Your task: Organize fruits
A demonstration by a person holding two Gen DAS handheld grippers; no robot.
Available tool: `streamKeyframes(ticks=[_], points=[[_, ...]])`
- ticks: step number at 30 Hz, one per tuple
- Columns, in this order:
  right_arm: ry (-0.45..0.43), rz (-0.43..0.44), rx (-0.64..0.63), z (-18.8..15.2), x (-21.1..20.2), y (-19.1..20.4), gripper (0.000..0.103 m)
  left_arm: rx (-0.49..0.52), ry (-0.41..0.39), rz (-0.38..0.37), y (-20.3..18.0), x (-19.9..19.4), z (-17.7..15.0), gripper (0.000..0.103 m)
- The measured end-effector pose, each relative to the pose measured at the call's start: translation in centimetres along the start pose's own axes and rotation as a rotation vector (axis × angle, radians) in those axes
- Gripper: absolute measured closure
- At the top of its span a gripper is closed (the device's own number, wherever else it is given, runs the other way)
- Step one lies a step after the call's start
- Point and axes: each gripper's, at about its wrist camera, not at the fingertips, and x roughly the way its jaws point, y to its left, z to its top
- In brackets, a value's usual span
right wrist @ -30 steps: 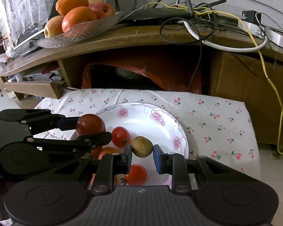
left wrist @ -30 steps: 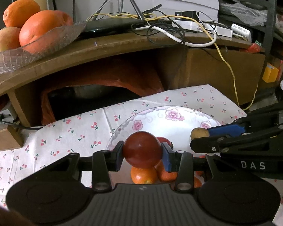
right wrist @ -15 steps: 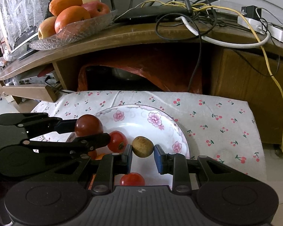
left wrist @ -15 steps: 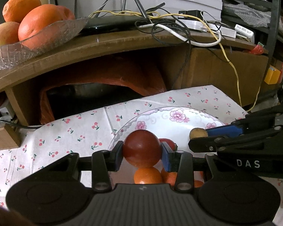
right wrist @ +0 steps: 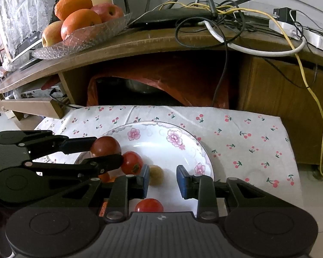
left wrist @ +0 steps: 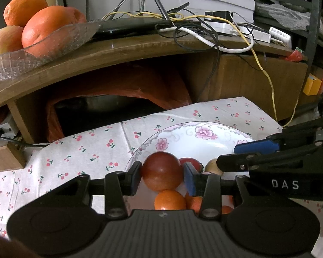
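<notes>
My left gripper (left wrist: 162, 175) is shut on a dark red round fruit (left wrist: 161, 171), held just above the near left rim of the white flowered plate (left wrist: 204, 137). In the right wrist view that fruit (right wrist: 105, 146) sits between the left fingers. My right gripper (right wrist: 162, 179) is open over the plate (right wrist: 183, 142); a small brown fruit (right wrist: 156, 174) lies on the plate beside its left pad, free of the right one. Red tomatoes (right wrist: 131, 162) and small oranges (left wrist: 170, 200) lie on the plate below.
A glass dish (right wrist: 84, 38) with oranges and apples stands on the wooden shelf (left wrist: 140, 49) at upper left, beside a router and tangled cables (right wrist: 226, 21). The plate rests on a cherry-print cloth (right wrist: 247, 142). A red bag fills the opening under the shelf.
My right gripper opened and let go of the brown fruit, which now rests on the plate. My left gripper still holds the dark red fruit and barely moved.
</notes>
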Motion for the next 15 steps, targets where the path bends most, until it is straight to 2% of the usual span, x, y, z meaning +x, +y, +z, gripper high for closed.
streamKeyframes(ticks=[15], points=[[-0.03, -0.021, 0.005, 0.2, -1.4, 0.1, 0.069, 0.009, -0.017, 0.005, -0.6, -1.4, 0.1, 0.056]])
